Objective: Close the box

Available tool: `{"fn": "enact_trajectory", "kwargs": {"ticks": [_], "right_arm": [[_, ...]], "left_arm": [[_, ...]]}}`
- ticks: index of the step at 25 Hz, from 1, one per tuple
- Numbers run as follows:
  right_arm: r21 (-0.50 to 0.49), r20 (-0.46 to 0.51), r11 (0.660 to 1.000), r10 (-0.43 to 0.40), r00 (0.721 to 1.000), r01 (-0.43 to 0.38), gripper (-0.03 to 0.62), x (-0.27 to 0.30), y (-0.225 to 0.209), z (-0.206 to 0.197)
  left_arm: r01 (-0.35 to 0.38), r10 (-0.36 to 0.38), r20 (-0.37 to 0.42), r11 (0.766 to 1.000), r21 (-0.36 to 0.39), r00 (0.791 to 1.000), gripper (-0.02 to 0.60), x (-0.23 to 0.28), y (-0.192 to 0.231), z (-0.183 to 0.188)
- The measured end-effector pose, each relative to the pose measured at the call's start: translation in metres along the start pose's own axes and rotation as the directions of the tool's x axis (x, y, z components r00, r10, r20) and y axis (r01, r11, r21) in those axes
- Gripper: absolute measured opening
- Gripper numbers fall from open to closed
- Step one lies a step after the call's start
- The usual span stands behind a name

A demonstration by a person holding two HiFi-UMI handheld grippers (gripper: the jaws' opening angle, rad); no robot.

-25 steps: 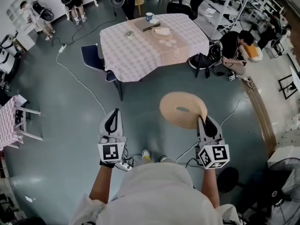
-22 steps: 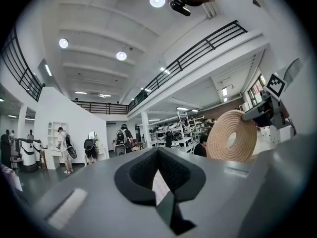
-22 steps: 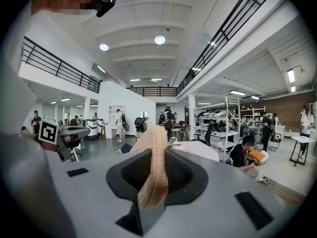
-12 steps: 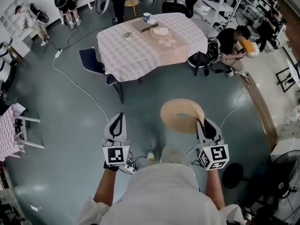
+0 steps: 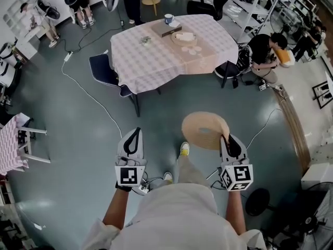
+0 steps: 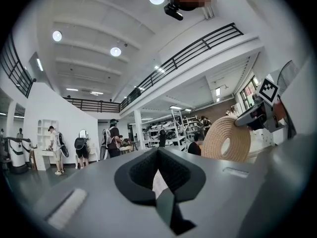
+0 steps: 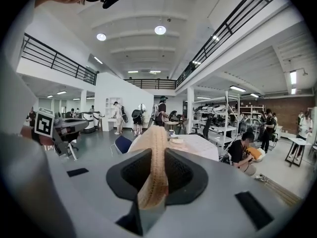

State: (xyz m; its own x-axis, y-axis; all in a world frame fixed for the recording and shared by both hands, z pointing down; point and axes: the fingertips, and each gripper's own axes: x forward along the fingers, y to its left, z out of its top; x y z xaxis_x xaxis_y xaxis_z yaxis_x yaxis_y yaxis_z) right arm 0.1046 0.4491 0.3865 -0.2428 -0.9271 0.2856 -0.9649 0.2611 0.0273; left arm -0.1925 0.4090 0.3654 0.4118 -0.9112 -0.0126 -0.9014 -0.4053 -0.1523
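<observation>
A round woven straw lid [image 5: 204, 129] hangs over the grey floor, gripped at its near rim by my right gripper [image 5: 227, 138]. In the right gripper view the lid's edge [image 7: 153, 152] stands upright between the two pads, which press on it from both sides. My left gripper [image 5: 131, 137] is held level at the left, its jaws together with nothing in them. The left gripper view shows that gripper [image 6: 158, 155] with the lid [image 6: 225, 139] off to its right. Far ahead, a round woven container [image 5: 184, 36] sits on a table with a pink checked cloth [image 5: 156, 61].
A cup [image 5: 168, 19], a flat brown slab [image 5: 165, 29] and small discs [image 5: 193, 50] lie on the table. A blue chair [image 5: 106, 69] stands at its left. A person crouches at the right [image 5: 265, 51]. Cables [image 5: 88, 95] trail across the floor.
The person has stepped forward: a foot in a yellow shoe now shows ahead between the grippers. Both grippers keep their places, the lid still in the right one.
</observation>
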Motion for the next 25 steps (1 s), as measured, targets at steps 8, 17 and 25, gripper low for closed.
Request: {"fn": "enact_trajectory", "kwargs": {"ticks": [8, 17, 25], "right_arm": [[0.05, 0.032, 0.999, 0.009, 0.999, -0.011, 0.08, 0.079, -0.063, 0.019], [0.089, 0.065, 0.995, 0.049, 0.997, -0.055, 0.078, 0.164, -0.15, 0.058], [0.157, 0.071, 0.983, 0.088, 0.994, -0.098, 0.078, 0.215, -0.205, 0.061]], "left_arm": [[-0.053, 0.053, 0.037, 0.999, -0.006, 0.998, 0.002, 0.1, 0.008, 0.009], [-0.054, 0.055, -0.027, 0.998, 0.02, 0.998, 0.002, 0.214, -0.012, 0.008], [-0.071, 0.075, -0.064, 0.996, 0.055, 0.995, 0.002, 0.282, -0.019, 0.008]]}}
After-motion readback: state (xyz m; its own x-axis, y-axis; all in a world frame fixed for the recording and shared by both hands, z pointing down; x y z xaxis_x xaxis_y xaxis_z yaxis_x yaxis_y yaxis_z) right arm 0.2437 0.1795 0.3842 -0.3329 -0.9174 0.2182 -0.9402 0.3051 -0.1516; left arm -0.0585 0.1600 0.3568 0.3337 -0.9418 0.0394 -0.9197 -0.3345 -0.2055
